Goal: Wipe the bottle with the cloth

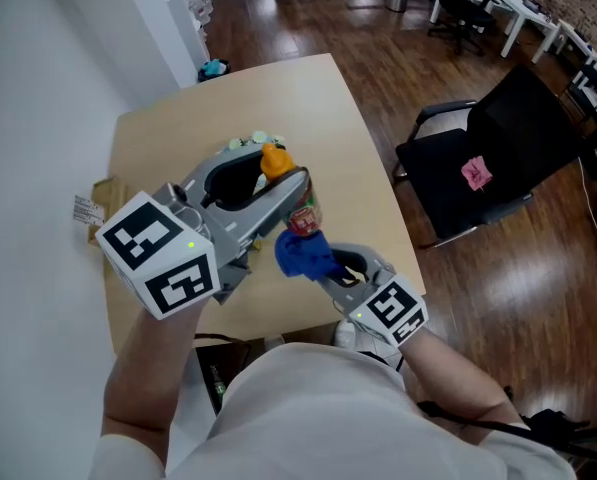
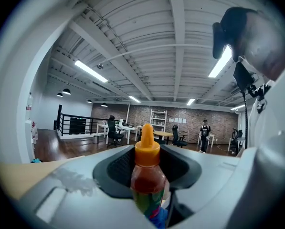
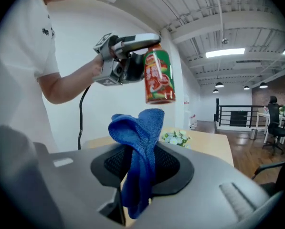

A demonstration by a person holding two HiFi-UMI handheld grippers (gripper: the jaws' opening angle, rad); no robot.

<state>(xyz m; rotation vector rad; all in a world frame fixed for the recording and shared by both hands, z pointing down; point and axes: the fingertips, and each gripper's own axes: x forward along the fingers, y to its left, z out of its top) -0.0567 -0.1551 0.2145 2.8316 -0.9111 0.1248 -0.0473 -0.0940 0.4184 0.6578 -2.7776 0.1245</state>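
Note:
A sauce bottle [image 1: 303,211] with an orange cap [image 1: 275,159] and a red and green label is held in the air over the table. My left gripper [image 1: 290,193] is shut on its body. In the left gripper view the bottle [image 2: 148,180] stands upright between the jaws of that gripper [image 2: 149,194]. My right gripper [image 1: 330,268] is shut on a blue cloth [image 1: 300,252], which bunches up just below and beside the bottle. The right gripper view shows the cloth [image 3: 140,142] rising from my right gripper [image 3: 138,175], with the bottle [image 3: 159,76] a little above it, apart.
A light wooden table [image 1: 168,138] lies below, with a small bunch of pale flowers [image 1: 259,140] behind the bottle. A black chair [image 1: 503,153] with a pink item [image 1: 476,173] stands to the right on the wooden floor. A brown packet [image 1: 103,200] hangs at the table's left edge.

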